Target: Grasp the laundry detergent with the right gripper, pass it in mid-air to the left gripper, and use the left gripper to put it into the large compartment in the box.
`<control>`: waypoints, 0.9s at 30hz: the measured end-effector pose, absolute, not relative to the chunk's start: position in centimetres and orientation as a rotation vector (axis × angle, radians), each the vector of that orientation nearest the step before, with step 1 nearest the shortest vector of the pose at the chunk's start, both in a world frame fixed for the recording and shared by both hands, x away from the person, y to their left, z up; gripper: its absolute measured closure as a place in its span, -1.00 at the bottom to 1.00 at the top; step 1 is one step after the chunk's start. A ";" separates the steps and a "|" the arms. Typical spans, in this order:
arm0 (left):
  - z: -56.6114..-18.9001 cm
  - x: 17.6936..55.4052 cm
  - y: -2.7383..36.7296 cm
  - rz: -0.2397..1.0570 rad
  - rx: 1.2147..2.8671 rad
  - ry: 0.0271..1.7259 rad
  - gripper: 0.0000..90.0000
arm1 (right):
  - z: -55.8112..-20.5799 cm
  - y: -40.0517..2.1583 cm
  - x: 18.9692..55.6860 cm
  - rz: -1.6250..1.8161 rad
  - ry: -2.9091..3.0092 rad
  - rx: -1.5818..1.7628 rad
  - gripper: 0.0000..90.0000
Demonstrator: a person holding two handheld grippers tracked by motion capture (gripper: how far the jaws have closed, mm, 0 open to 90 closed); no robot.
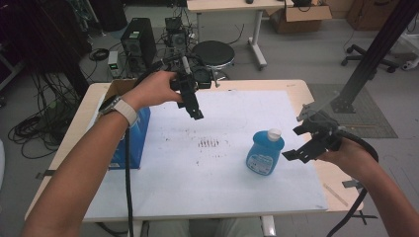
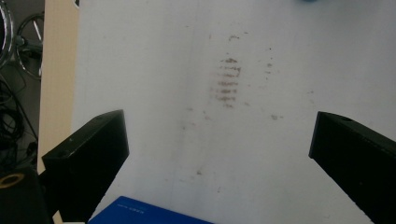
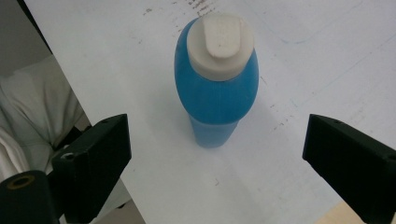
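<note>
A blue bottle [image 1: 265, 152] with a white flip cap stands upright on the white mat [image 1: 222, 187], right of centre. My right gripper [image 1: 296, 143] hovers just to its right, jaws wide open and empty. In the right gripper view the bottle [image 3: 216, 88] stands ahead between the open jaws of my right gripper [image 3: 217, 163], not touching them. My left gripper [image 1: 195, 112] is held above the back left part of the mat, pointing down. In the left gripper view my left gripper [image 2: 219, 158] is open over bare mat with brown smudges [image 2: 228, 79].
A blue box [image 1: 133, 140] stands at the table's left side under the left forearm; its corner [image 2: 140, 215] shows below the left jaws. A round stool [image 1: 213, 53] and a computer tower [image 1: 137, 42] stand behind the table. A black frame post [image 1: 368, 61] rises at the right.
</note>
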State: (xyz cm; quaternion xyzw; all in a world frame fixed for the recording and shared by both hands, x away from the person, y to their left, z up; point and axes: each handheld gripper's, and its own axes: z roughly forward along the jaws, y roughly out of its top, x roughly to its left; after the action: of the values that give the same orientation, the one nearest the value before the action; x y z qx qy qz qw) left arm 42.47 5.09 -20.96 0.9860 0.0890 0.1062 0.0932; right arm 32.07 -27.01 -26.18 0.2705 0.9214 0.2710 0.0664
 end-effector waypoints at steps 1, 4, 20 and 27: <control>-21.0 42.5 5.1 0.314 2.927 0.265 -0.88 | -26.4 -27.1 32.1 0.834 2.773 0.813 -0.83; -21.0 42.5 5.2 0.318 2.930 0.268 -0.88 | -26.9 -27.5 32.0 0.875 2.753 0.820 -0.83; -21.1 42.5 5.0 0.314 2.930 0.268 -0.88 | -29.4 -28.9 31.5 1.079 2.655 0.782 -0.83; -21.2 42.5 5.0 0.313 2.938 0.266 -0.88 | -30.4 -29.3 31.3 1.150 2.609 0.784 -0.83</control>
State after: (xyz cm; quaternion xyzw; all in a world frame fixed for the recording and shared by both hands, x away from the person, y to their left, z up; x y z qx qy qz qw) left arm 42.54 4.95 -21.15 0.9866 0.0895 0.1052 0.0872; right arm 31.27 -29.27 -30.41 0.2641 0.8785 0.3873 0.0920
